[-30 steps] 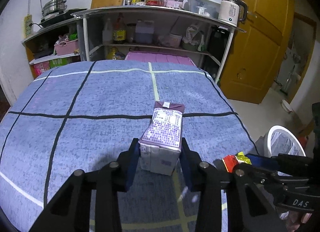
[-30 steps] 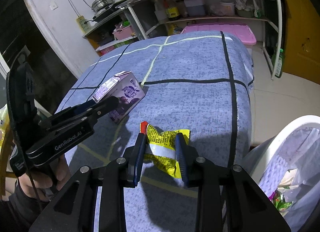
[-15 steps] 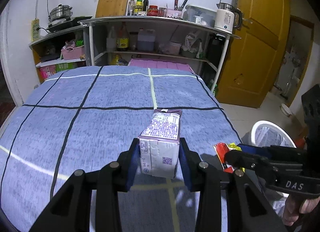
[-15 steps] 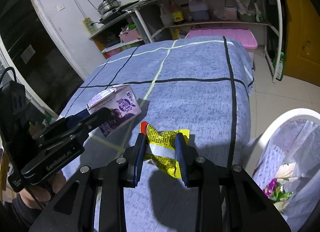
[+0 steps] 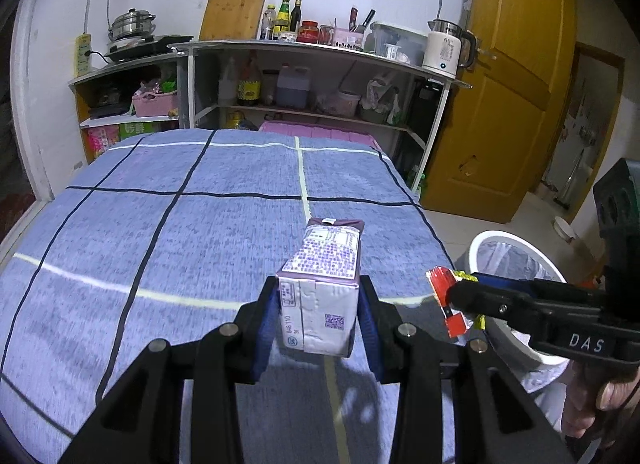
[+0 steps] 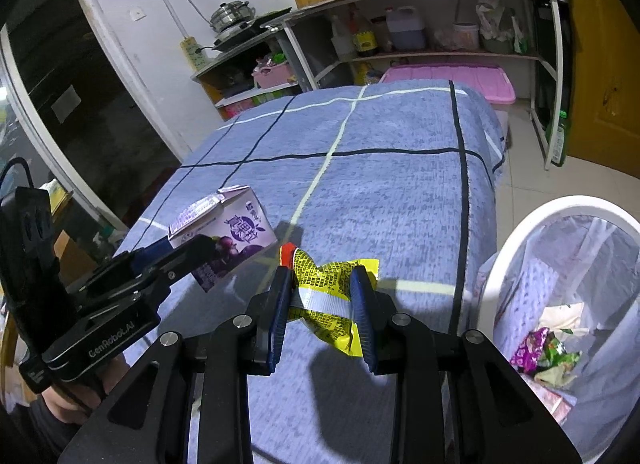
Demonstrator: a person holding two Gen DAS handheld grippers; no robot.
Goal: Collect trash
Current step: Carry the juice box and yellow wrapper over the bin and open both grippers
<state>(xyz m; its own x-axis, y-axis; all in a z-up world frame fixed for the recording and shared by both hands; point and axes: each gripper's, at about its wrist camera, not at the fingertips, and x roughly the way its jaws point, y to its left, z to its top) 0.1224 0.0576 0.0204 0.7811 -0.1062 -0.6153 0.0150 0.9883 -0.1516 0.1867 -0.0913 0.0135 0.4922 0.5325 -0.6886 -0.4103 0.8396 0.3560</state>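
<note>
The left gripper is clamped on a purple drink carton, held clear above the blue checked tablecloth. The right gripper pinches a crumpled yellow snack wrapper, also off the cloth, just beside the white-rimmed trash bin, which holds other wrappers

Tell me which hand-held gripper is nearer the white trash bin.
Right. The right hand-held gripper, clamping the yellow wrapper, is beside the white trash bin; the left hand-held gripper, holding the purple carton, is farther away.
</note>
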